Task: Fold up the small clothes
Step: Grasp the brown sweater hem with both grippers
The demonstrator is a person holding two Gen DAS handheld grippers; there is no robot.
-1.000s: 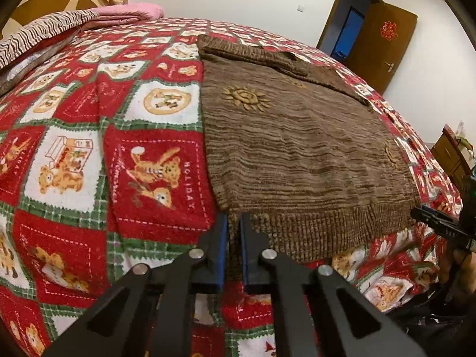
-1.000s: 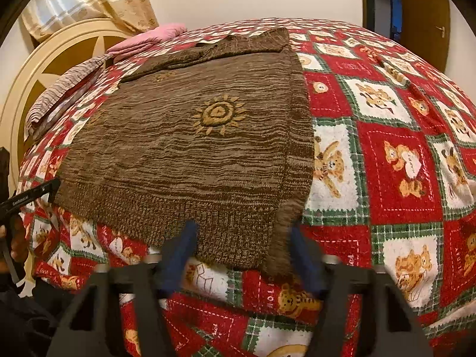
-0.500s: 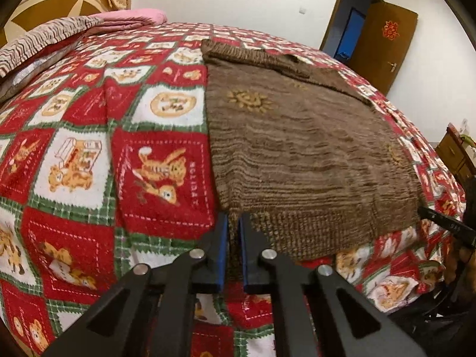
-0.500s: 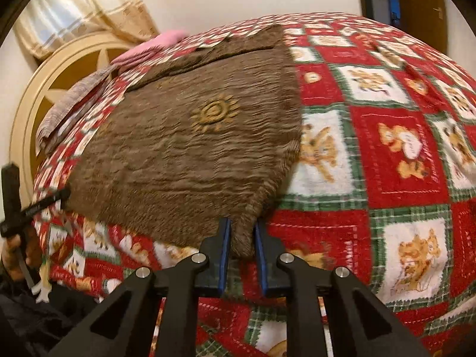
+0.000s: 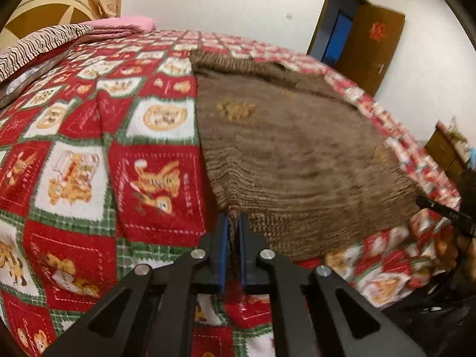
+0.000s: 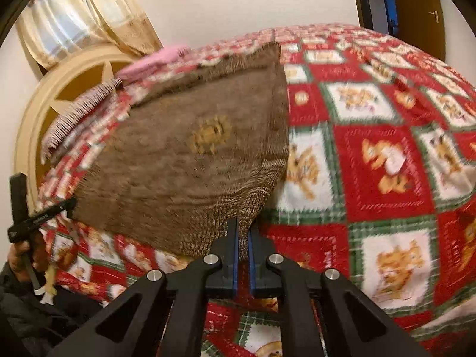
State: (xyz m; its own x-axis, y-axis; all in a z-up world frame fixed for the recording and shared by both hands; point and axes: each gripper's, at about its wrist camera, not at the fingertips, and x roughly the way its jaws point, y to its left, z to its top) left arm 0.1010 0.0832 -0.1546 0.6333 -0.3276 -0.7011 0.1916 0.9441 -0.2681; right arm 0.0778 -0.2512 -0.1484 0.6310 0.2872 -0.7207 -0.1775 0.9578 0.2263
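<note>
Each hand-held gripper, left point(image 5: 234, 223) and right point(image 6: 243, 232), pinches a hem corner of the brown sweater point(image 5: 297, 148), seemingly lifted off the bed point(image 5: 89, 148).

Bed: I am seeing a bed point(image 5: 74, 229) covered by a red, green and white checked blanket point(image 6: 386, 178) with bear and tiger squares.
Sweater: a brown knit sweater point(image 5: 297, 148) is lying spread flat on the blanket, hem toward me (its lower corners are lifting off the surface).
Head end: a striped cover point(image 5: 38, 47) and a pink cloth point(image 5: 131, 25) are resting there, by the headboard point(image 6: 38, 125).
</note>
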